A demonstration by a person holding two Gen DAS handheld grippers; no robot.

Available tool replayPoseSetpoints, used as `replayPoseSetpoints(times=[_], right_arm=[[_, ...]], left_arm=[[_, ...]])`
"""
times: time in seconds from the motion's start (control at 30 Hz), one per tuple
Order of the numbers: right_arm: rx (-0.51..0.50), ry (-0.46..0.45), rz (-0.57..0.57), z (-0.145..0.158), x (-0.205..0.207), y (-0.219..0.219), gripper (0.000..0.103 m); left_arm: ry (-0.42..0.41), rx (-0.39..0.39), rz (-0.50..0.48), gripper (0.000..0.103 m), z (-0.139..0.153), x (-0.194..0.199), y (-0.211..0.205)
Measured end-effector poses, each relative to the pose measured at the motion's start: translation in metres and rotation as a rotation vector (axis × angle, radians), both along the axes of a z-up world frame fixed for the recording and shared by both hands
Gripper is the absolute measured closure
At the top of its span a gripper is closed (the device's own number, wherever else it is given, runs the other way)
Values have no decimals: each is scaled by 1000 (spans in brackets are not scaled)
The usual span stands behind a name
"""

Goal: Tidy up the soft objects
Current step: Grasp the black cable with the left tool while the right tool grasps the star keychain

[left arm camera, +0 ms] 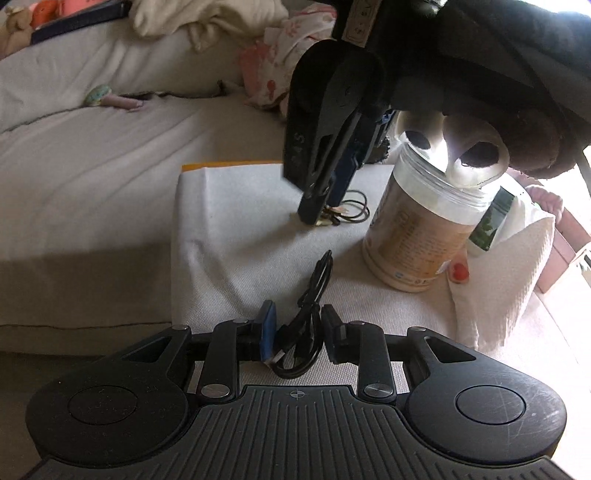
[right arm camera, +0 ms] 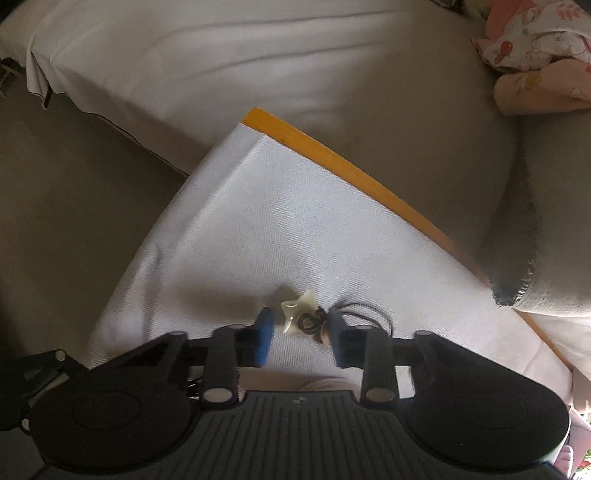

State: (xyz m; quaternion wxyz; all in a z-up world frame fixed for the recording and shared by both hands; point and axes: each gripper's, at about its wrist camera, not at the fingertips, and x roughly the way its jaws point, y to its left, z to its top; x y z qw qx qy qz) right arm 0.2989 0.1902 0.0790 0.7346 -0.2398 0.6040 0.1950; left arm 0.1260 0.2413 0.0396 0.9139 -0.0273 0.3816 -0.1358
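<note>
My left gripper [left arm camera: 297, 334] is open around a coiled black USB cable [left arm camera: 306, 325] that lies on the white cloth [left arm camera: 229, 236]; the fingers stand apart from it. My right gripper [right arm camera: 301, 332] is open, its tips down on the cloth on either side of a small white star charm [right arm camera: 295, 310] on a thin black cord [right arm camera: 364, 314]. The right gripper also shows in the left wrist view [left arm camera: 319, 218], pointing down at the cord loops [left arm camera: 354, 212].
A tall jar with a clear lid [left arm camera: 421, 229] stands on the cloth's right side, with rolled white socks [left arm camera: 458, 147] above it. A pink patterned garment [left arm camera: 280, 62] and cream clothes [left arm camera: 207, 18] lie on the grey sofa. An orange edge [right arm camera: 354, 170] borders the cloth.
</note>
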Motion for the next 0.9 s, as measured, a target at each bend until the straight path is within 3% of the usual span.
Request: replayPoseSetpoints(times=[0.07,0.13,0.3,0.37,0.43,0.57,0.6,0.7,0.83,0.9], right_arm=[[11,-18,7,2,-4,-2,91],[35,-47,36,10,-12,-7,103],[135,-112,67,48,-31,-28,103],[148,-92,97,55,-33,-34,103],[139,-62,91,56,-31,-35,101],[82,-50,65,43,-18,-19,78],[64,-46,63,39,-14,-13,76],[8,-3,58,18,-4,2,76],[-96,26,38,-4,8,14,76],[-98,20,44,-5,9,16,76]], left_arm=[[-1,14,0,73,0,1,-3],[-4,30,4,73,0,0,-6],[-14,15,28,74,-2,-1,-5],[-16,4,39,74,-2,-2,-4],[-26,10,37,74,-3,-4,-4],[-58,24,35,74,-7,-8,-5],[-72,35,29,74,-8,-9,-6],[-128,59,27,74,-14,-17,-10],[-130,60,28,74,-14,-18,-12],[-128,45,27,74,-13,-17,-9]])
